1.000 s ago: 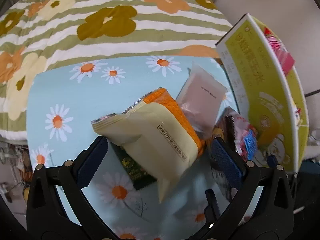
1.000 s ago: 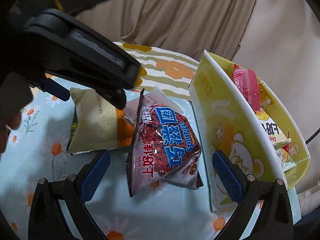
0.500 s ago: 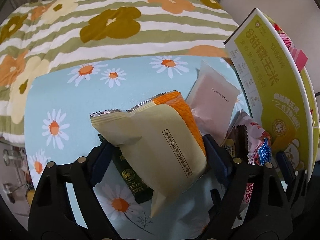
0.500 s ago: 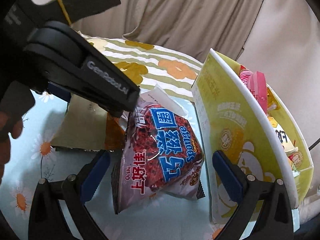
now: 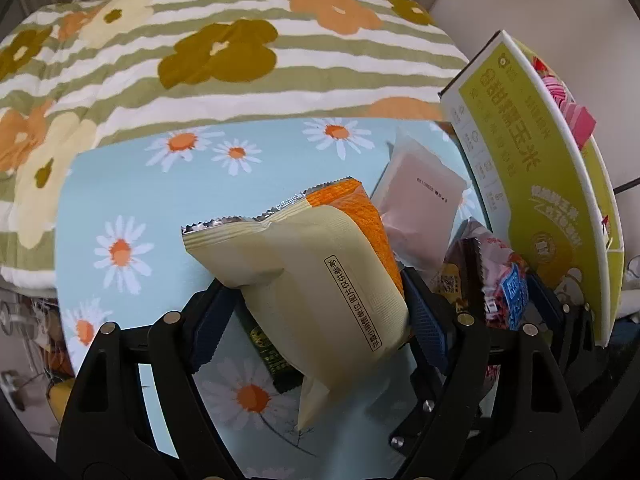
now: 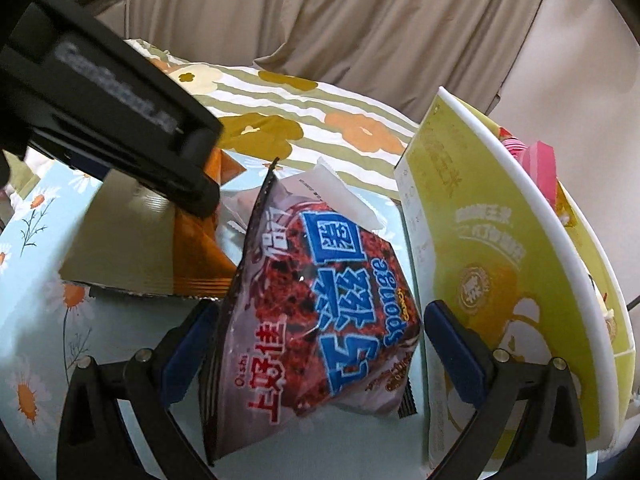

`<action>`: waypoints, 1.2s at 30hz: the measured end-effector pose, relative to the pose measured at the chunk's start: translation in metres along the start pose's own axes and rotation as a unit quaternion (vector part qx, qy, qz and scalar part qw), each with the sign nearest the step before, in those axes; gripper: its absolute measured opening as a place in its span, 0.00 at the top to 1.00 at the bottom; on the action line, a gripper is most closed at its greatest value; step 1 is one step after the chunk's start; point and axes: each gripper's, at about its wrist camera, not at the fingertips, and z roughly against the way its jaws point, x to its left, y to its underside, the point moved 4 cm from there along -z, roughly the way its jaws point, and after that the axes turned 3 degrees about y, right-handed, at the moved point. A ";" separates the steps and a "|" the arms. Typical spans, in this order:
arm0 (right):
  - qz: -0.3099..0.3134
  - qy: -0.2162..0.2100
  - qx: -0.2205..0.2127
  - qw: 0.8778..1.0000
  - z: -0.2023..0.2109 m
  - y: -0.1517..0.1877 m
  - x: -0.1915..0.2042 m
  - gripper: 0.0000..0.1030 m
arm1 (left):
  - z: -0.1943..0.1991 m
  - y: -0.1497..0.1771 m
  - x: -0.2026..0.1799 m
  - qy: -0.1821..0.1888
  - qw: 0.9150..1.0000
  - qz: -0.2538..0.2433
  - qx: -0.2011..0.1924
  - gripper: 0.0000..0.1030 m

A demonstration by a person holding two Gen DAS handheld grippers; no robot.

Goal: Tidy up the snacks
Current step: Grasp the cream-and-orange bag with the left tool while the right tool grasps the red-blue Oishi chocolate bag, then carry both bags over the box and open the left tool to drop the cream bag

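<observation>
A cream-and-orange snack pack (image 5: pixel 320 264) lies between the pads of my left gripper (image 5: pixel 316 324). Its jaws are closing, and both pads touch the pack's sides. The pack rests tilted over a dark green packet (image 5: pixel 268 348). The left gripper's body (image 6: pixel 100 108) also shows in the right wrist view, above the same pack (image 6: pixel 160 256). My right gripper (image 6: pixel 320 352) stands open around a red-and-blue Sponge crunch bag (image 6: pixel 320 312); its pads are beside the bag without pressing it. A pale pink pack (image 5: pixel 416 204) lies behind.
A yellow-green cardboard box (image 6: pixel 480 248) with several snacks inside stands close on the right. Everything sits on a light blue daisy cloth (image 5: pixel 160 200). Behind it are a striped floral blanket (image 5: pixel 200 40) and beige fabric (image 6: pixel 360 20).
The left jaws have narrowed from wide open onto the cream-and-orange pack. My right gripper has come lower and nearer, so the Sponge bag now sits between its fingers.
</observation>
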 end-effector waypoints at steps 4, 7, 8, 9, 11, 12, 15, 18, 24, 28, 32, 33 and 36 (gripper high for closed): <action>0.002 0.002 0.002 1.000 -0.004 -0.002 -0.001 0.11 | 0.014 0.000 0.004 -0.011 1.000 -0.005 -0.016 0.24; 0.000 0.003 0.011 1.000 -0.008 -0.001 -0.004 0.23 | 0.020 0.000 0.010 -0.015 1.000 -0.001 -0.021 0.24; -0.001 0.001 0.010 1.000 -0.008 -0.002 -0.005 0.24 | 0.022 0.001 0.012 -0.015 1.000 0.001 -0.022 0.24; -0.001 0.000 0.010 1.000 -0.008 -0.003 -0.006 0.26 | 0.024 0.001 0.014 -0.014 1.000 0.004 -0.023 0.24; 0.001 -0.002 0.011 1.000 -0.006 -0.003 -0.007 0.28 | 0.027 0.003 0.016 -0.015 1.000 0.008 -0.025 0.24; -0.001 -0.006 0.009 1.000 -0.004 -0.003 -0.008 0.32 | 0.029 0.004 0.018 -0.015 0.999 0.009 -0.027 0.24; -0.008 -0.013 0.006 1.000 0.005 -0.002 -0.010 0.33 | 0.037 0.008 0.019 -0.014 0.999 0.012 -0.032 0.25; -0.012 -0.019 -0.005 1.000 0.018 -0.008 -0.013 0.34 | 0.047 0.011 0.021 -0.014 0.999 0.014 -0.040 0.25; -0.038 -0.045 -0.019 0.998 0.055 -0.025 -0.019 0.34 | 0.078 0.013 0.020 -0.008 0.998 0.018 -0.064 0.25; -0.063 -0.068 -0.022 0.995 0.087 -0.040 -0.029 0.34 | 0.106 0.010 0.013 0.002 0.996 0.011 -0.084 0.25; -0.089 -0.084 -0.030 0.992 0.119 -0.055 -0.049 0.34 | 0.137 0.005 0.001 0.022 0.994 0.000 -0.107 0.25; -0.099 -0.088 -0.032 0.991 0.127 -0.058 -0.056 0.34 | 0.144 0.003 -0.004 0.026 0.993 -0.005 -0.113 0.25; -0.124 -0.102 -0.030 0.987 0.143 -0.070 -0.078 0.34 | 0.163 -0.003 -0.023 0.033 0.991 -0.023 -0.127 0.25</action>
